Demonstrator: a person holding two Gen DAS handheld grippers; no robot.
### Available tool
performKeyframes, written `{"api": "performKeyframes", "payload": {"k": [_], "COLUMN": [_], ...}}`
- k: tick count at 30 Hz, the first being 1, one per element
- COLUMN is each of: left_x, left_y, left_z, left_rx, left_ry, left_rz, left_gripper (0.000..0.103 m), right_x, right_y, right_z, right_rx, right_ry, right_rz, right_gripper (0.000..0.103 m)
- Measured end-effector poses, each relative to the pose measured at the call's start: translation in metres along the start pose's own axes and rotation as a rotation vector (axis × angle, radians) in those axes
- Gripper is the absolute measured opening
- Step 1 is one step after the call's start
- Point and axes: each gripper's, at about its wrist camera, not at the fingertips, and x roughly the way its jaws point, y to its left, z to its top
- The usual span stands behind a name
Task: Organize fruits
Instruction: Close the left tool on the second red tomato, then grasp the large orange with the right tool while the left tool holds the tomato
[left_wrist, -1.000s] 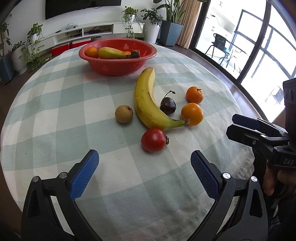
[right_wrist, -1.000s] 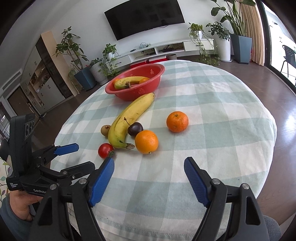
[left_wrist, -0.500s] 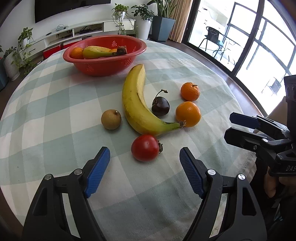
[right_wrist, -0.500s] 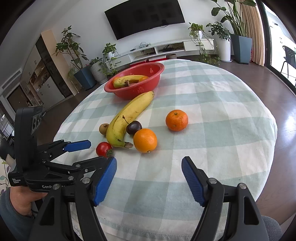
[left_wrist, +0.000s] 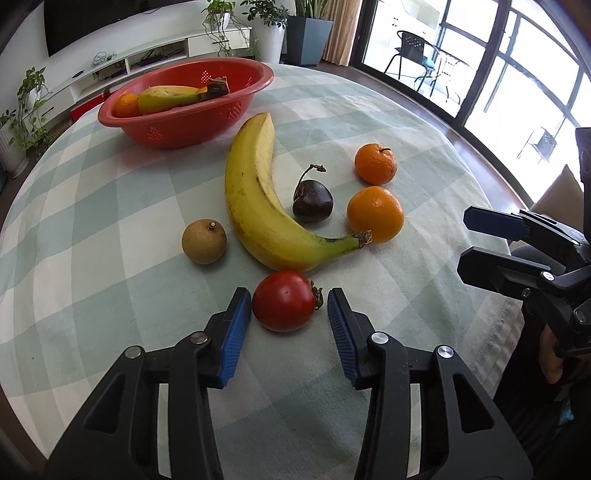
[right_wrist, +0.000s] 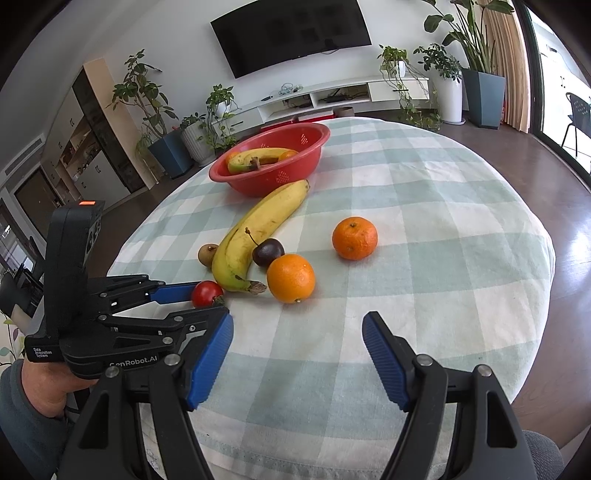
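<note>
Since earlier, left gripper (left_wrist: 289, 310) is advancing, spread, bracketing the tomato (left_wrist: 284, 300) at 6 o'clock of banana (left_wrist: 264, 201); soft, round — pinching its sides gently.

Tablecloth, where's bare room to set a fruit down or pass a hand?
Free: the checked tablecloth right of the mandarin, and the strip between the brown fruit and red basket. Crowded: around the banana, where plum, orange and tomato cluster, left claw straddling the tomato.
</note>
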Motion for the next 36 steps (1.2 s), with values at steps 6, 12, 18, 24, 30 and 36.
{"api": "performKeyframes", "payload": {"k": [6,12,18,24,30,36], "left_x": [0.003,0.002,0.000,-0.006,-0.017,-0.022], "left_y": [-0.001,-0.002,-0.002,0.002,0.009,0.014], "left_z": [0.002,-0.001,-0.004,-0.010,-0.022,-0.030], "left_rx": [0.017,0.035,0.036,0.008,-0.032,-0.068], "left_ry": [0.000,-0.008,-0.021,-0.031,-0.046,-0.056], "left_rz": [0.012,0.021,0.023,0.013,0.007,-0.002], "left_gripper": [0.037,0.034,0.033,0.033,0.033,0.033], "right_x": [0.000,0.001,0.002,0.004,0.021,0.042], "right_y": [0.001,0.003,0.001,-0.012,-0.026,-0.034], "right_z": [-0.001,-0.001,0.001,0.016,0.042,0.061], "right_rx": [-0.007,-0.011,0.009,0.053,0.028,0.017], "right_ry": [0.004,0.009,0.012,0.017,0.057,0.086], "right_rz": [0.000,-0.003,0.000,0.003,-0.062,-0.075], "right_gripper": [0.074,0.073,0.073,0.073,0.068,0.064]}}
